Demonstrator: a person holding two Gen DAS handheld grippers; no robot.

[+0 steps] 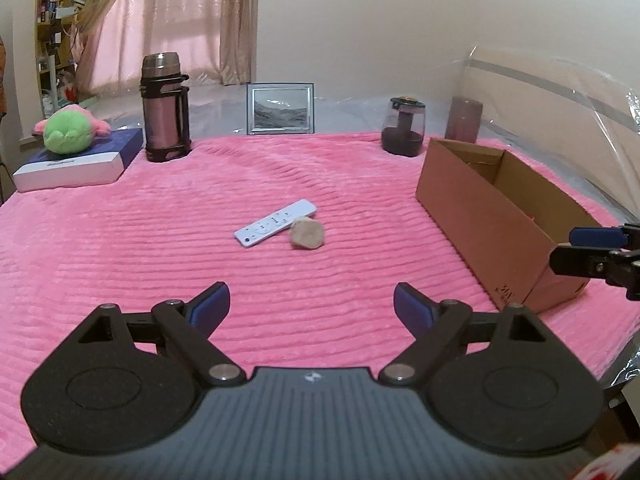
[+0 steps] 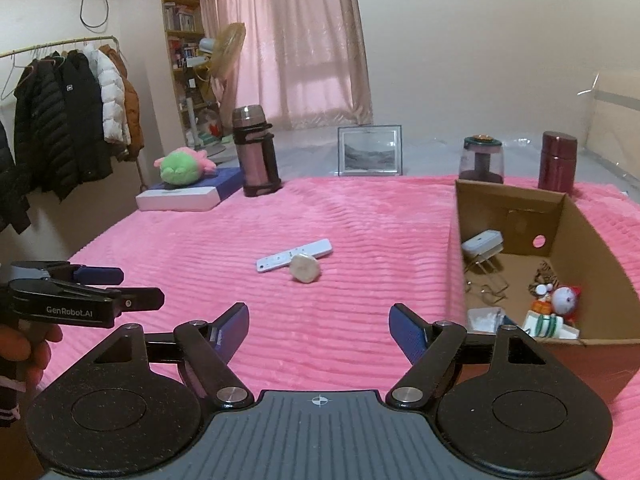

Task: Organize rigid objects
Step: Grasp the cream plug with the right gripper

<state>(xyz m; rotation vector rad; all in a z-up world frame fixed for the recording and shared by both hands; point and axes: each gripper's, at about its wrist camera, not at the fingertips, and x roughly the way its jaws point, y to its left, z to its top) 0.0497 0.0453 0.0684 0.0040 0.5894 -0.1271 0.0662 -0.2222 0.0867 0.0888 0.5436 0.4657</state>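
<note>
A white remote control [image 1: 275, 223] [image 2: 294, 255] lies mid-bed on the pink blanket, with a beige stone-like lump [image 1: 307, 233] [image 2: 305, 268] touching its near side. A brown cardboard box [image 1: 492, 216] [image 2: 588, 224] stands to the right; it holds a white charger [image 2: 482, 242], a small snowman figure [image 2: 556, 308] and wire bits. My left gripper [image 1: 311, 307] is open and empty, low over the blanket, short of the remote. My right gripper [image 2: 318, 330] is open and empty, beside the box's near corner. Each gripper also shows from the side in the other view, the right one [image 1: 592, 248] and the left one [image 2: 120, 286].
Along the far edge stand a thermos flask [image 1: 165, 109], a framed picture [image 1: 280, 109], a dark glass jar [image 1: 403, 127] and a maroon canister [image 1: 463, 119]. A green plush [image 1: 66, 132] sits on a blue-white box [image 1: 80, 160]. Coats hang on a rack [image 2: 68, 120] at left.
</note>
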